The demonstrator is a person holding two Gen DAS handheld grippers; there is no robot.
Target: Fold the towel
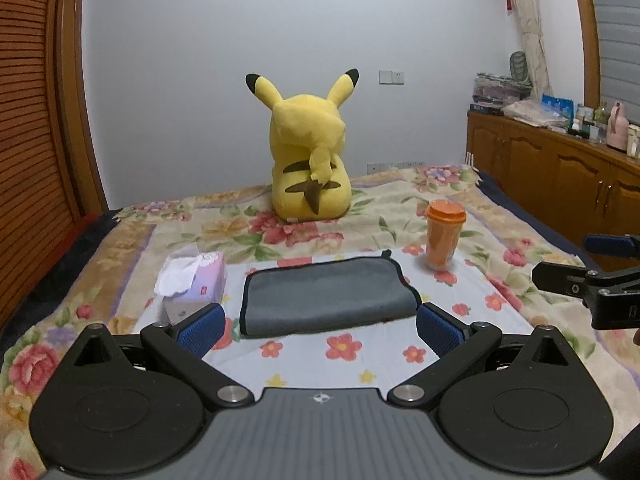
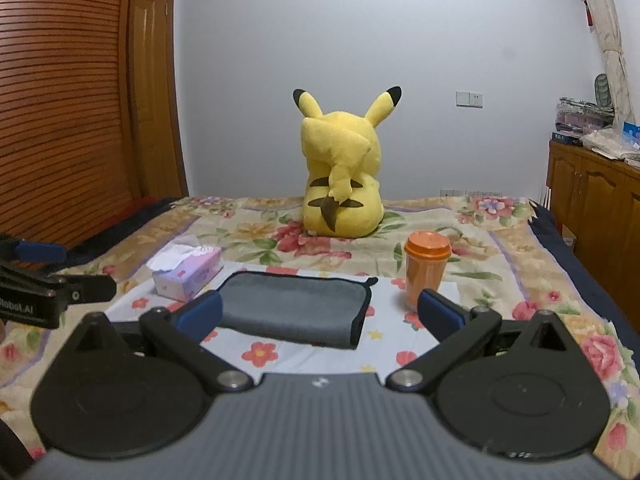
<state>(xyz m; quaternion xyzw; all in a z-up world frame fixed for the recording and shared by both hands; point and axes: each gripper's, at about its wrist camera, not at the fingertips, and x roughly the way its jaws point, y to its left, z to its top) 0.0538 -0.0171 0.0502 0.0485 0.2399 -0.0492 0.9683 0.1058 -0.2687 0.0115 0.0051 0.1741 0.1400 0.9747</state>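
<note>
A grey towel [image 1: 328, 296] with a black hem lies folded flat on the pale flowered cloth on the bed; it also shows in the right wrist view [image 2: 296, 308]. My left gripper [image 1: 320, 330] is open and empty, its blue pads [image 1: 202, 328] held just in front of the towel's near edge. My right gripper [image 2: 320, 312] is open and empty, above the towel's near right part. The right gripper also shows at the right edge of the left wrist view [image 1: 588, 266], and the left gripper at the left edge of the right wrist view [image 2: 60, 276].
A tissue box [image 1: 192, 284] stands left of the towel and an orange lidded cup [image 1: 442, 236] to its right. A yellow plush toy [image 1: 310, 156] sits at the back of the bed. A wooden cabinet [image 1: 560, 168] runs along the right wall, a wardrobe [image 1: 36, 120] on the left.
</note>
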